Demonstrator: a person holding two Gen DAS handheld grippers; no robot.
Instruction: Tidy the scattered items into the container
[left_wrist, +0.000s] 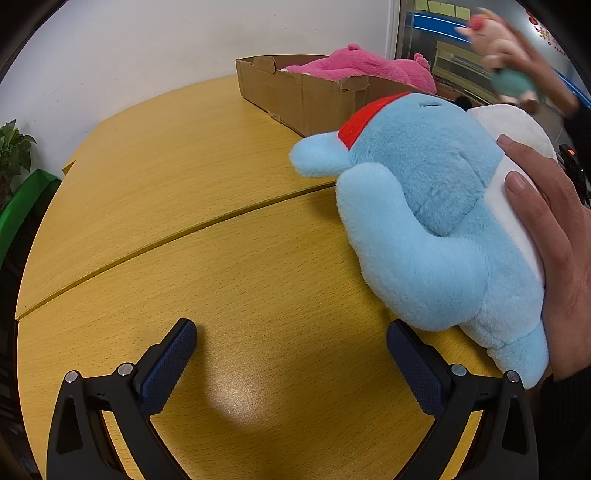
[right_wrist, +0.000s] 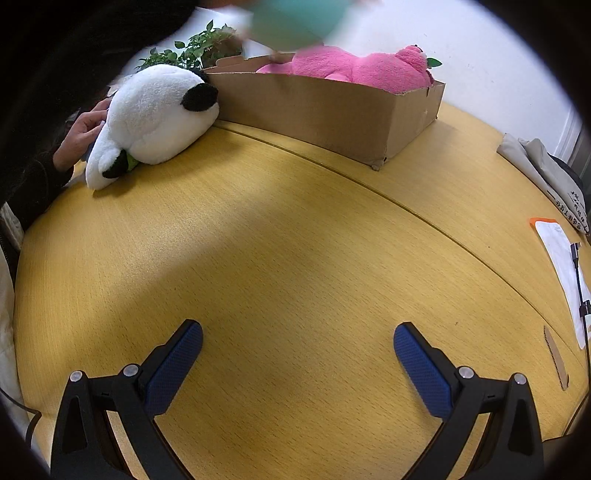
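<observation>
A light blue plush toy (left_wrist: 436, 221) with a red patch lies on the yellow table (left_wrist: 221, 258), held from the right by a person's bare hand (left_wrist: 557, 251). My left gripper (left_wrist: 291, 354) is open just in front of it; the right finger (left_wrist: 413, 362) sits near the toy's lower edge. A cardboard box (left_wrist: 306, 96) at the back holds a pink plush (left_wrist: 362, 66). In the right wrist view my right gripper (right_wrist: 298, 354) is open over bare table, far from the box (right_wrist: 332, 110), the pink plush (right_wrist: 354, 66) and a white-and-black panda plush (right_wrist: 155, 114).
A second hand holds a small blurred plush (left_wrist: 506, 62) above the box. A hand (right_wrist: 81, 129) touches the panda's far side. Papers (right_wrist: 561, 266) and a folded cloth (right_wrist: 543, 173) lie at the table's right edge. Potted plants (right_wrist: 192, 48) stand behind.
</observation>
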